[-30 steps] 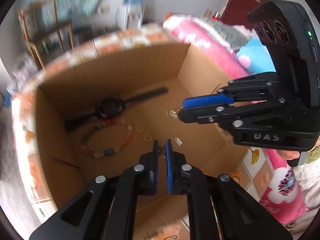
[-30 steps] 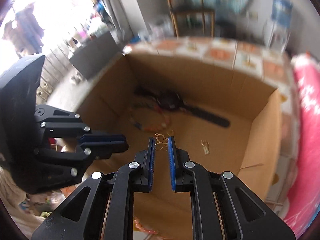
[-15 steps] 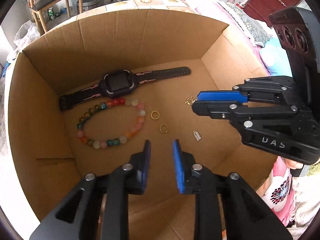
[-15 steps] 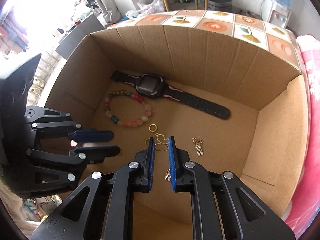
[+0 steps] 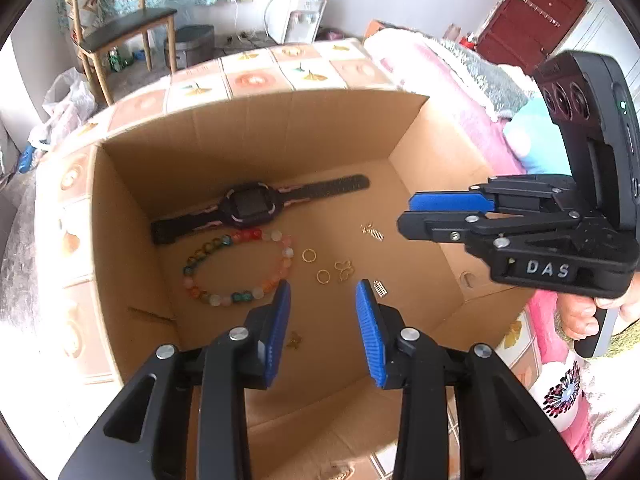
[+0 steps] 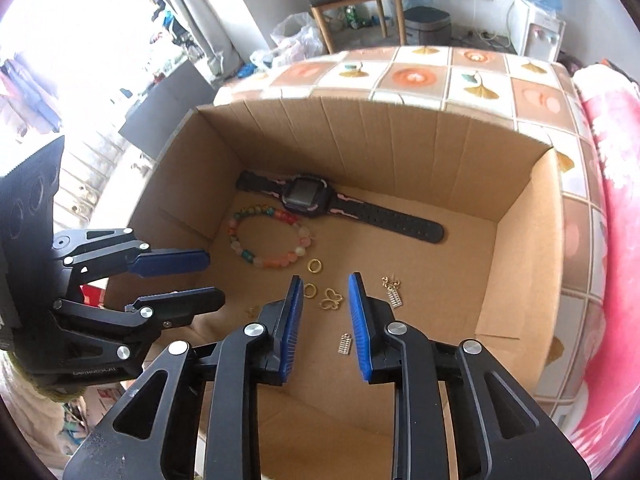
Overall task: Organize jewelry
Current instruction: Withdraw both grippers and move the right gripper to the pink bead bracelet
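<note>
Right wrist view — box (image 6: 516,264) holds 1 watch (image 6: 308,196), 1 bead bracelet (image 6: 268,236), 2 rings (image 6: 315,266); both jaws opening, empty.

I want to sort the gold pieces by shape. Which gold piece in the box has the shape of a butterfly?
The open-wire butterfly charm, lying on the box floor just right of the lower gold ring. The others are plain rings or small ladder-like charms.

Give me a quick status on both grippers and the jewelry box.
Left gripper and right gripper opening, nothing between pads. Watch, bead bracelet, gold butterfly earring lying in cardboard box. Nothing in the way.
</note>
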Demonstrator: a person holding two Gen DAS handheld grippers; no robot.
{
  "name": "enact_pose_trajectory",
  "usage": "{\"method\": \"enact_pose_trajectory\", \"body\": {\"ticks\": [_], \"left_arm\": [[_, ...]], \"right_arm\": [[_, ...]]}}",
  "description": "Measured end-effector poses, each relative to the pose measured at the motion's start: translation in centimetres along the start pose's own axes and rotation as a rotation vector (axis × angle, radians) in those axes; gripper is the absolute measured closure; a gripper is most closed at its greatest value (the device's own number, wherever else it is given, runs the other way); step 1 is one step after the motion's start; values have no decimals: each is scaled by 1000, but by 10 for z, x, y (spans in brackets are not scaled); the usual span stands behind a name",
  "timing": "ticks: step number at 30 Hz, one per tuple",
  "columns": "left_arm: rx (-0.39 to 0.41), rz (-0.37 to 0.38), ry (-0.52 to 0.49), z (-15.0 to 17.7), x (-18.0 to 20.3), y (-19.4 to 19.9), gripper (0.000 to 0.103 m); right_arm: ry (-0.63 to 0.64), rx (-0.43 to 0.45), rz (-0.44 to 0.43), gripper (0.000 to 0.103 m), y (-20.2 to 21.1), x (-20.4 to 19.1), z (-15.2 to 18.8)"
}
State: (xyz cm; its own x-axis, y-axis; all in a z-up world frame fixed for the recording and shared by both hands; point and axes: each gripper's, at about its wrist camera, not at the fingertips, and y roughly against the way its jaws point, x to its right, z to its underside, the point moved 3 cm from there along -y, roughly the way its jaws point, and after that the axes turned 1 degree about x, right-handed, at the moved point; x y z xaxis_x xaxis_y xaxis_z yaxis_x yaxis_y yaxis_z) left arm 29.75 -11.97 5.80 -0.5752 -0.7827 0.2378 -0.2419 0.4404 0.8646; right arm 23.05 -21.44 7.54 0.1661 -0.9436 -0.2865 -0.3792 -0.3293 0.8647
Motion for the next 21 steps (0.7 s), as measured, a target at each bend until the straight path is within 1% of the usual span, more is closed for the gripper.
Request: {"method": "enact_pose_trajectory", "body": {"ticks": [1,2,3,5,7,8,9,10,11,12,13,14,16,17,18,19,21], "left_arm": [[17,-1,-2,3,2,7,70],[32,-4,-4,3,3,12,70],[57,-10,-7,6,4,22,68],[110,-12,-19,13,4,43,63],[171,-18,-22,26,4,67,54],[201,-15,-21,34,4,80,52],[234,-9,-20,46,5,94,47],[260,-7,-15,55,5,105,41],[280,-5,-10,65,4,113,39],[294,-4,-5,73,4,119,34],[315,-7,1,87,5,127,28],[326,-10,4,96,5,132,25],[343,-28,28,118,4,133,17],[340,-46,41,126,4,129,16],[327,-75,58,137,3,121,14],[317,-89,68,143,3,114,11],[277,-125,96,158,2,92,9]], "right_arm": [[1,25,-8,79,10,-2,1],[2,46,-12,75,17,-3,2],[5,87,-17,72,32,-6,6],[14,137,-27,67,52,-11,13],[25,214,-50,64,83,-18,29],[28,235,-61,62,91,-21,35],[30,267,-78,60,106,-24,46],[34,285,-88,59,113,-27,55],[38,312,-102,58,125,-31,69],[39,324,-112,55,129,-32,77],[40,338,-130,53,136,-36,91],[38,348,-143,50,140,-39,104],[27,355,-174,49,141,-45,122],[17,352,-181,48,134,-49,130],[-1,346,-178,48,127,-50,142],[-10,340,-167,48,123,-49,147],[-43,315,-131,48,106,-50,162]]}}
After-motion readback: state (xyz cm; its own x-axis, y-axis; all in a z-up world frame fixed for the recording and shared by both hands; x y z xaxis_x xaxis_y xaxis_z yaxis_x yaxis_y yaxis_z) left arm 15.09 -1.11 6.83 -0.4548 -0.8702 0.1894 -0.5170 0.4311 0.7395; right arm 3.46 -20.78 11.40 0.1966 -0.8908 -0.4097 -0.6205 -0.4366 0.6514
